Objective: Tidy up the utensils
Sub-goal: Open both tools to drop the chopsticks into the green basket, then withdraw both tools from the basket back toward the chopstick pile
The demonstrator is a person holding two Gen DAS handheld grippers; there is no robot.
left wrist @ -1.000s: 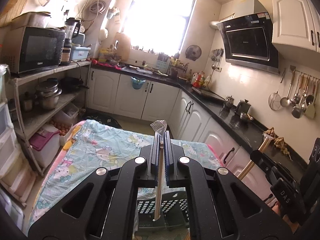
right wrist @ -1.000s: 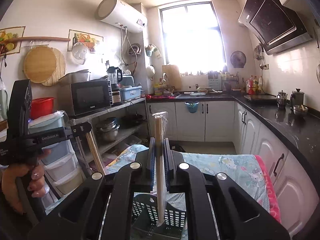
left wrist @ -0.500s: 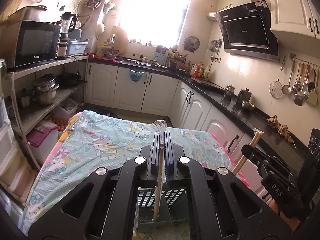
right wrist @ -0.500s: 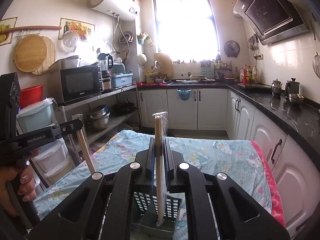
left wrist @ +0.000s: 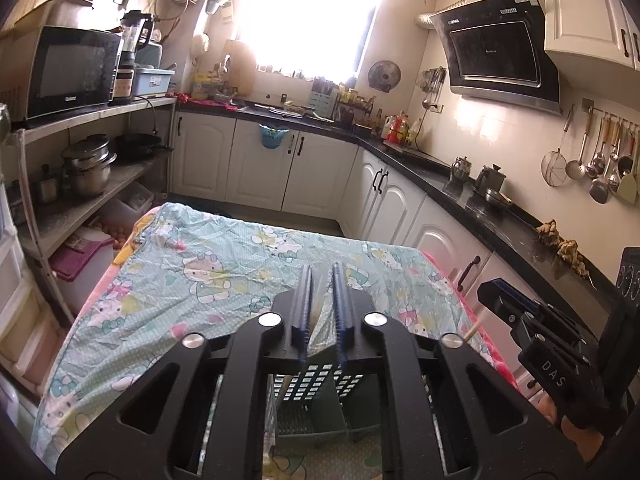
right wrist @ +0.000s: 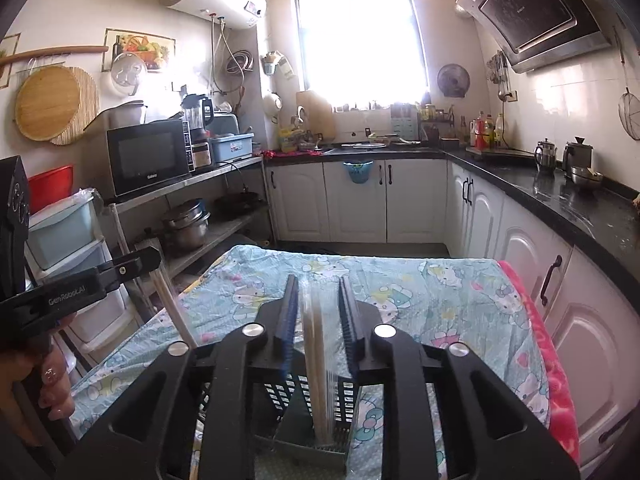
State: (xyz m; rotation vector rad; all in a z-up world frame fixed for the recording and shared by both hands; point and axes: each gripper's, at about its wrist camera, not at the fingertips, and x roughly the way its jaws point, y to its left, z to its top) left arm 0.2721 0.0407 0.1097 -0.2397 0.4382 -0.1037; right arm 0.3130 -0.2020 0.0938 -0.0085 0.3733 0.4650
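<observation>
My right fingers point(right wrist: 318, 316) have just been opening around the wrapped chopsticks point(right wrist: 318, 364), seemingly dropping into the green basket point(right wrist: 304, 432) at six o'clock, my left fingers point(left wrist: 322, 300) likewise parted, so next I lift clear.

Each camera sits close behind its own black two-finger tool, looking slightly downward along the fingers toward the bright kitchen window point(left wrist: 316, 16). Both views share the pale blue cartoon-print tablecloth point(left wrist: 224, 268), the dark green perforated plastic basket point(right wrist: 304, 436) directly below, and the black microwave point(right wrist: 148, 156); each also catches the other tool at its edge.
</observation>
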